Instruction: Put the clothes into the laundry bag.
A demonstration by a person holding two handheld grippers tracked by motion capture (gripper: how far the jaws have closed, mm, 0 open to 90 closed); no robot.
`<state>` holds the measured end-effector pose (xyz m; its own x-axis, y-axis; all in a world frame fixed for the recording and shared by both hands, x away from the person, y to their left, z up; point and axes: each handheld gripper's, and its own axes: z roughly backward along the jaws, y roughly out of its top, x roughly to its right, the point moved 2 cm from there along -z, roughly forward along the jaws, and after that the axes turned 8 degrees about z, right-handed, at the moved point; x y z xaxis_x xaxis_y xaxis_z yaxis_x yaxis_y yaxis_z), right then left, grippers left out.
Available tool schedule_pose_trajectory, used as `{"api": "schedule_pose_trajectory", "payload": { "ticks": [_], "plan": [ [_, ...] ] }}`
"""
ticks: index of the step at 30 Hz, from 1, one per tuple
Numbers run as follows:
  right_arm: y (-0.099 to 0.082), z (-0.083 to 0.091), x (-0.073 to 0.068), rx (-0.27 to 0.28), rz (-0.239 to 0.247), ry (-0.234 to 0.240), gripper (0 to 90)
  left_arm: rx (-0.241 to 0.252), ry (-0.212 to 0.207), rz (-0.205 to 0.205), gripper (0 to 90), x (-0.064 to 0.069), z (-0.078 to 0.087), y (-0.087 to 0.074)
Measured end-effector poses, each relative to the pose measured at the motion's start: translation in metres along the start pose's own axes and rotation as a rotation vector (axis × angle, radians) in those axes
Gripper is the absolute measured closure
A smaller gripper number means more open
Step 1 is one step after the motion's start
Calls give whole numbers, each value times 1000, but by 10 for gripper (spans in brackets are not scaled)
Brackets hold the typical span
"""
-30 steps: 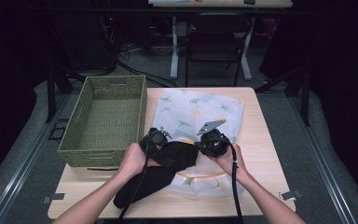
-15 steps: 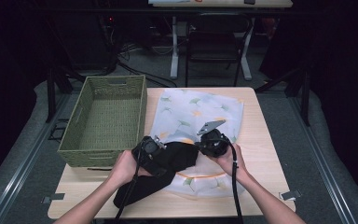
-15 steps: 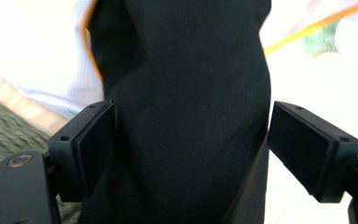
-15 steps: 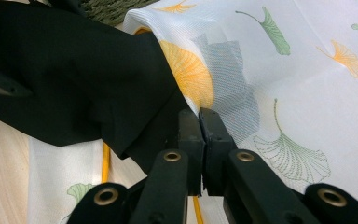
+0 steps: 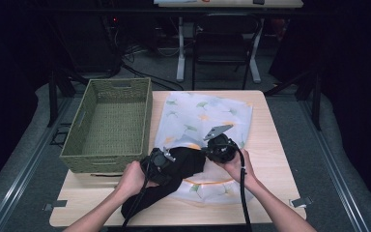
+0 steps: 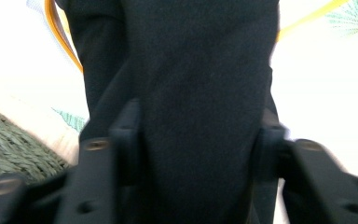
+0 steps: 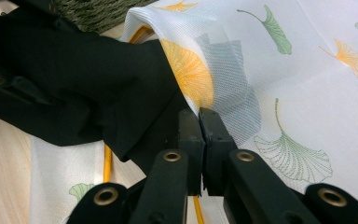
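A white mesh bag [image 5: 203,113] printed with ginkgo leaves lies on the wooden table [image 5: 270,145], its orange-edged mouth facing the person. A black garment [image 5: 186,164] sticks partly into that mouth and trails off toward the front left. My left gripper [image 5: 159,162] has just been closing, and its jaws now pinch a bunch of the black garment [image 6: 191,60] in the left gripper [image 6: 198,121] view. My right gripper [image 5: 220,145] is shut on the rim of the mesh bag [image 7: 307,70] at the opening, the right gripper [image 7: 199,114] jaws touching beside the black garment [image 7: 88,79].
A green woven basket [image 5: 96,164] stands on the table's left half, close to the left hand; its weave shows in the left gripper view [image 6: 9,144]. Bare wood lies right of the bag. Beyond the far edge stand a chair [image 5: 224,53] and desk legs.
My left gripper has dropped toward the person onto the black garment and its jaws have closed around the fabric. The right gripper has stayed put on the bag's rim.
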<state>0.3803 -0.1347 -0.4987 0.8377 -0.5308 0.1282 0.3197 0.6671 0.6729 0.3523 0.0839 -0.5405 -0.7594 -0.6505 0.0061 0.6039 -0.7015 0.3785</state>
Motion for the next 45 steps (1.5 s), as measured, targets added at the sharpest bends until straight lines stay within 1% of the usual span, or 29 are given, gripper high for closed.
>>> {"api": "schedule_pose_trajectory", "payload": {
  "ticks": [1,3,4,6,8,9,10,11,13,15,16,17,18,21,22,23,24,25,27,29,30,35,36,37,38,40,42,44,45],
  "plan": [
    [0,0,0,-1,-2,0,887,11,5,-3,599,0,1,-1],
    [0,0,0,0,0,0,887,14,9,-4,651,0,1,-1],
    [1,0,0,3,-1,0,887,24,23,-4,666,1,4,-1],
    [1,1,0,4,0,-1,887,29,32,-7,675,1,5,0],
    [2,2,-1,10,0,-2,888,54,33,17,684,1,9,1],
    [3,3,-1,16,-2,-6,888,57,37,22,687,0,11,3],
    [5,6,-1,35,-9,-4,888,79,26,53,688,-1,14,6],
    [5,6,-1,35,-9,-4,888,79,26,53,689,-1,14,6],
    [7,8,-2,51,-11,-7,888,101,27,67,689,-1,17,10],
    [9,10,-3,58,-9,-6,888,117,12,82,691,-2,18,15],
    [10,11,-3,65,-14,-7,888,132,12,91,691,-1,17,20],
    [11,12,-3,68,-15,-6,888,143,1,99,691,-2,17,22],
    [11,12,-3,68,-15,-6,888,143,1,99,691,-2,17,22],
    [12,13,-3,79,-11,-8,888,163,-5,120,690,-2,14,31],
    [13,14,-4,83,-12,-9,888,171,-7,126,690,-2,12,36],
    [13,14,-4,83,-12,-9,888,171,-7,126,690,-2,12,36],
    [13,15,-5,86,-9,-8,888,185,-9,135,690,-2,10,41],
    [13,15,-5,86,-9,-8,888,185,-9,135,689,-2,10,41],
    [14,15,-5,91,-6,-7,888,197,-17,151,689,-4,9,46],
    [14,15,-5,95,-7,-8,888,210,1,151,689,-5,7,49],
    [14,16,-6,99,-6,-10,888,233,15,160,689,-5,5,52],
    [15,17,-6,106,-10,-11,888,262,27,175,687,-6,2,57],
    [16,17,-6,110,-11,-10,888,280,31,183,687,-6,1,59],
    [16,17,-6,110,-11,-10,888,280,31,183,687,-6,1,59],
    [16,17,-6,116,-10,-12,888,299,38,195,687,-6,0,61],
    [16,18,-7,119,-11,-13,889,300,45,195,687,-6,0,62],
    [16,18,-6,122,-12,-9,888,312,48,210,685,-5,-2,66],
    [16,17,-6,115,-13,-5,888,296,57,208,684,-4,-9,70],
    [16,17,-6,115,-13,-5,888,296,57,208,682,-4,-9,70]
  ]
}}
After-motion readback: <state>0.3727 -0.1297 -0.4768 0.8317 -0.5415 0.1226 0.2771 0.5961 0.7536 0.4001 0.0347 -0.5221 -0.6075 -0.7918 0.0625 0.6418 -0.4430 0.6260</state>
